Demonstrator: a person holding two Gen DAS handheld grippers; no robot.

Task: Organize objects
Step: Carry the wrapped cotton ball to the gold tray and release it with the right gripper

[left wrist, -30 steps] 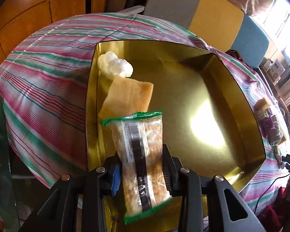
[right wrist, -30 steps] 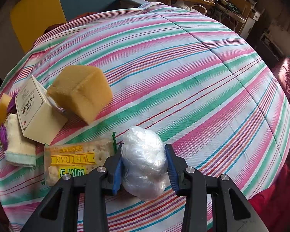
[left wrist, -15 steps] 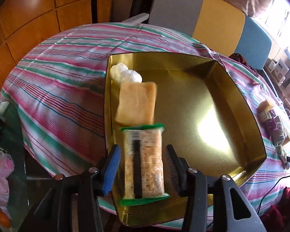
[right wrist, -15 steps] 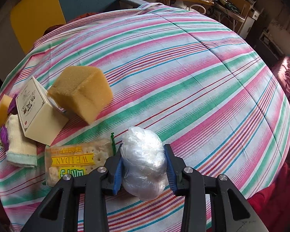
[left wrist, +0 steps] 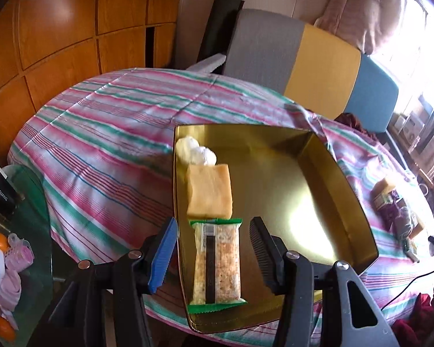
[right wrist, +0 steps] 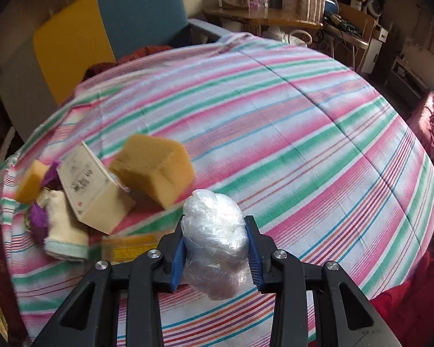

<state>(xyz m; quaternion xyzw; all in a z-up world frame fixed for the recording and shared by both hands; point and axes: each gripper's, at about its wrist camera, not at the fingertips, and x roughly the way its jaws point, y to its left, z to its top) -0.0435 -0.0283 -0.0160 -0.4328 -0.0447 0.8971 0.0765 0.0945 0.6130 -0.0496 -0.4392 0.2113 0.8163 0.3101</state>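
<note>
A gold tray (left wrist: 344, 185) lies on the striped tablecloth. Along its left side lie a white plastic wad (left wrist: 195, 153), a yellow sponge (left wrist: 209, 190) and a green-edged cracker packet (left wrist: 217, 263), in a row. My left gripper (left wrist: 214, 231) is open above the packet, raised clear of it. My right gripper (right wrist: 215, 243) is shut on a clear plastic wad (right wrist: 215, 240), held above the cloth. Beside it lie a large yellow sponge (right wrist: 156, 167), a cream box (right wrist: 92, 193) and a yellow cracker packet (right wrist: 127, 247), blurred.
A small sponge (right wrist: 30, 180), purple scrap (right wrist: 39, 218) and cream cloth (right wrist: 63, 238) lie left of the box. A grey, yellow and blue chair (left wrist: 309, 66) stands behind the table. A glass side table (left wrist: 17, 231) with small items is at left.
My left gripper let go of the cracker packet in the tray, opened wide and drew up and back. My right gripper lifted the plastic wad off the cloth.
</note>
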